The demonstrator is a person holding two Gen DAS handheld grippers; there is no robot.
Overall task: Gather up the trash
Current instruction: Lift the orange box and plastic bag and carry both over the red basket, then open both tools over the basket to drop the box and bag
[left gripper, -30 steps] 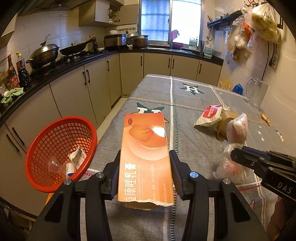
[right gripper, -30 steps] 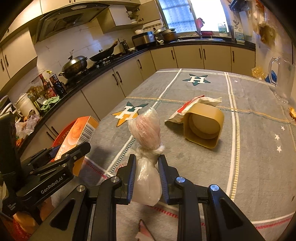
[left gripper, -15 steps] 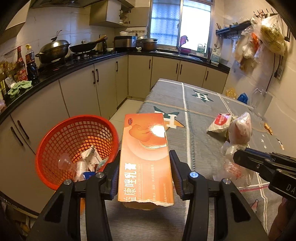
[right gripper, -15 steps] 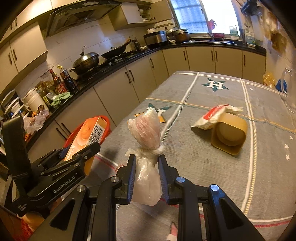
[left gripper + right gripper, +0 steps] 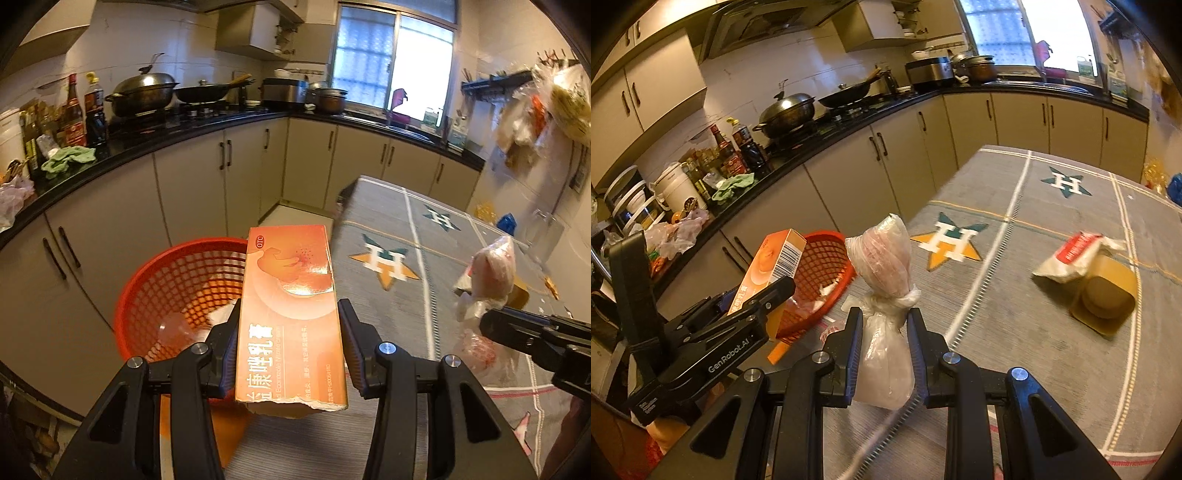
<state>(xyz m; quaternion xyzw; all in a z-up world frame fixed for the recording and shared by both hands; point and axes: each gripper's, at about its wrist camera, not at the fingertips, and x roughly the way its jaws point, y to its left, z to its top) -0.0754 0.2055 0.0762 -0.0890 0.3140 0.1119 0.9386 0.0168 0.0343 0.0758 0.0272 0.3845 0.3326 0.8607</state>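
Left tool (image 5: 288,343) gripping box (image 5: 290,317), right tool (image 5: 884,350) pinching bag (image 5: 882,332); both carrying to basket (image 5: 177,295). Next: positioning over basket, releasing.

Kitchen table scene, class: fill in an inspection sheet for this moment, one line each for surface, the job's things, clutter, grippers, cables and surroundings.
Surface: table under a grey cloth with star prints.
Job's things: orange box and tied plastic bag both held off the table; red basket beside the table edge, already holding some trash.
Clutter: white-and-red wrapper and tan container touching on the cloth.
Grippers: left gripper shut on the box; right gripper shut on the bag.
Cables: nothing seen.
Surroundings: black counter with wok, pots and bottles; beige cabinets; window; bags hanging on the wall.
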